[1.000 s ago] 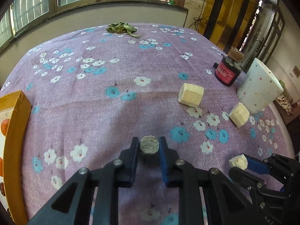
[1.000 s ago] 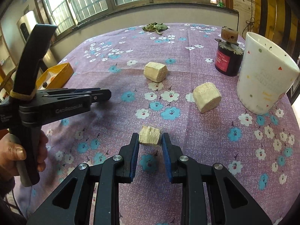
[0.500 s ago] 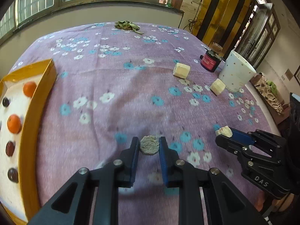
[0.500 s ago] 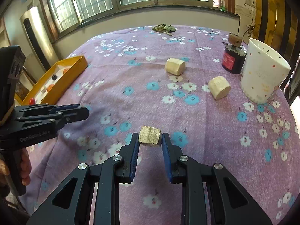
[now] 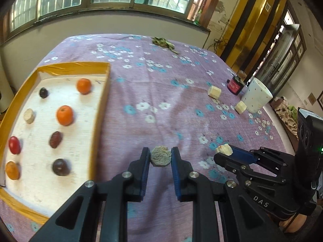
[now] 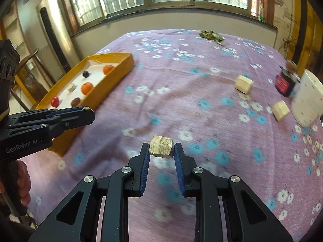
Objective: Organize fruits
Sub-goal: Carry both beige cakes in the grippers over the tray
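Note:
My left gripper is shut on a round pale sugarcane piece, held above the purple cloth just right of the yellow tray. The tray holds oranges, dark and red fruits and one pale piece. My right gripper is shut on a pale chunk, also above the cloth; it also shows in the left wrist view. Two more pale chunks lie on the cloth at the right. The tray also shows in the right wrist view.
A white dotted cup and a dark jar with a red label stand at the table's right edge. A bunch of green leaves lies at the far end. Windows and a wall run behind the table.
Both grippers, each still holding its piece, have risen and swung left toward the tray. The tray and its fruits have come into full view.

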Demonstrator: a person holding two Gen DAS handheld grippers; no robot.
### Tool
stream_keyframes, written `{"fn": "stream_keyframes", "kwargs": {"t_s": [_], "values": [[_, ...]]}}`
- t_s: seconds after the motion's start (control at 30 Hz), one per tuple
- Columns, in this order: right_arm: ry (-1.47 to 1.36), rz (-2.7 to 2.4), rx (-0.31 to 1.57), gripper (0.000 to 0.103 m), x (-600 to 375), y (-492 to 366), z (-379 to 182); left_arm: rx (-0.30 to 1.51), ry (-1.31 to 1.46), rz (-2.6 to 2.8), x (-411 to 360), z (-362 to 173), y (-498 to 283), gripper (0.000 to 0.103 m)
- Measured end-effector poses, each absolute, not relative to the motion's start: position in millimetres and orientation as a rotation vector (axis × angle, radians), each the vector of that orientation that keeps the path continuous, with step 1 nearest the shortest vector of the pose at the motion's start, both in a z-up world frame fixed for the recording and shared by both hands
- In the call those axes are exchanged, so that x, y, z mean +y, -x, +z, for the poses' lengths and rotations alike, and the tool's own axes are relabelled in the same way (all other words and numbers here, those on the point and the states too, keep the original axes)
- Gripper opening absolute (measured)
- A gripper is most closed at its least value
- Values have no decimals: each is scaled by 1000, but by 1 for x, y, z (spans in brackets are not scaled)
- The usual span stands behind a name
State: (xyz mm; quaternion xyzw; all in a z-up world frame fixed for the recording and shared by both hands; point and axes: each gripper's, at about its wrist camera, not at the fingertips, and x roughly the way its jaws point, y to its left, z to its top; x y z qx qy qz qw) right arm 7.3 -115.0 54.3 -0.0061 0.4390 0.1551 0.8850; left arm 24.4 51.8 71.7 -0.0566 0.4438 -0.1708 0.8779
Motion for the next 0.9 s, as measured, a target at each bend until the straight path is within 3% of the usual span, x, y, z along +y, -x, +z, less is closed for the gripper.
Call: {"fn": "stream_keyframes", "kwargs": {"t_s": [0.53,0.9], "values": [[106,477,865,23,11,-23,81,893,191,-188,179,79,-22,23],[121,569,901,23,74,-32,70,907,201,-127,235,66,-23,23]]}}
